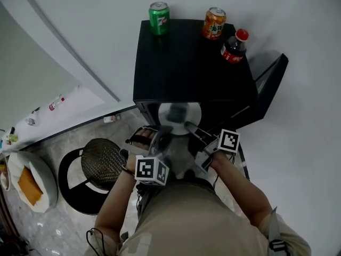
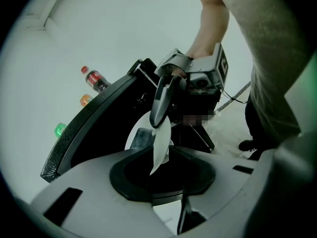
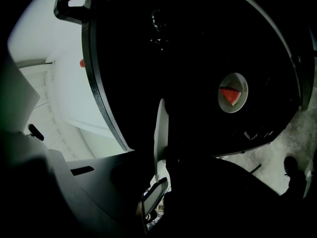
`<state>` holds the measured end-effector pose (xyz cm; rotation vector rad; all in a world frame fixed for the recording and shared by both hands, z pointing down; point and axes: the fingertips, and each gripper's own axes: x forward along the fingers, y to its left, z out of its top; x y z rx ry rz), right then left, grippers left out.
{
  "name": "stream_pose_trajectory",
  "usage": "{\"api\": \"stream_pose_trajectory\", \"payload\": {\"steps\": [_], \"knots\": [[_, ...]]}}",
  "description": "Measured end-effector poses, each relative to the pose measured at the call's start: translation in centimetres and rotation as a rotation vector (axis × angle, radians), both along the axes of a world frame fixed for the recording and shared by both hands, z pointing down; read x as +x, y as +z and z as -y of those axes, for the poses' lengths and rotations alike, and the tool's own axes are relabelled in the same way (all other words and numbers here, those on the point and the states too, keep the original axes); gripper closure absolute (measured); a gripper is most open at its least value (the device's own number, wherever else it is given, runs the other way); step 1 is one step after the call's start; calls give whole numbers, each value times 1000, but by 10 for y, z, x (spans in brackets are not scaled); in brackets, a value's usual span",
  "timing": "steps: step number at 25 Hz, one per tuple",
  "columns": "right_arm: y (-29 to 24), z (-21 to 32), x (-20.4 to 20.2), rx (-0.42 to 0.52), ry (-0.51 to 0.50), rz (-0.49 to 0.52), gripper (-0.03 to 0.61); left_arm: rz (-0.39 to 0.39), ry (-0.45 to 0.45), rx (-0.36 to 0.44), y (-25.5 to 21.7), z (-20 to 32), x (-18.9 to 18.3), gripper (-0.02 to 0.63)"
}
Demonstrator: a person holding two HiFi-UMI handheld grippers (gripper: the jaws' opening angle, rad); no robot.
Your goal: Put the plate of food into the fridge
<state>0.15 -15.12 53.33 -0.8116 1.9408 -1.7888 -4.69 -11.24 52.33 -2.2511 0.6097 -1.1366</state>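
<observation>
Firmly, the left claw [image 2: 161,171] is closed on one rim of the white plate [image 2: 162,140], with the rim running in between its jaws. The right claw [image 3: 157,175] grips the opposite rim the same way, and its own view shows the plate edge-on.

Carried between them, the plate sits at the mouth of the black mini fridge [image 1: 186,63], its far part under the front edge of the fridge's top. Something grey lies at the plate's centre, too blurred to name. The fridge door [image 1: 269,79] stands swung open to the right.

The step in hand looks like the insertion itself. The next move likely calls for both claws to advance together, keeping the plate level and clear of the opening's frame. Once it rests on a shelf, both grips can loosen. The interior is dark and no shelf shows. The right gripper view picks out a small round dish with a red wedge [image 3: 233,93] against that dark, though I cannot tell whether it is inside or a reflection.

The fridge's top serves as a surface for a green can [image 1: 159,18], an orange can [image 1: 214,23] and a cola bottle [image 1: 234,46].

To the left, a black stool [image 1: 101,164] stands on the marbled floor [image 1: 58,143]. Farther left lies a white round dish with an orange piece [image 1: 29,183].
</observation>
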Motion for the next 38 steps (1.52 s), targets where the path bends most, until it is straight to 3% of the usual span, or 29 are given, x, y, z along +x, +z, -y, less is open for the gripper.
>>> {"api": "stream_pose_trajectory", "payload": {"steps": [10,18,38], "knots": [[17,11,-7,5,36,-23,525,11,53,7,18,6,2,520],[31,21,-4,-11,55,-43,525,-2,43,-5,26,13,12,521],[37,51,-3,-24,-32,16,528,37,-116,30,37,49,22,540]]}}
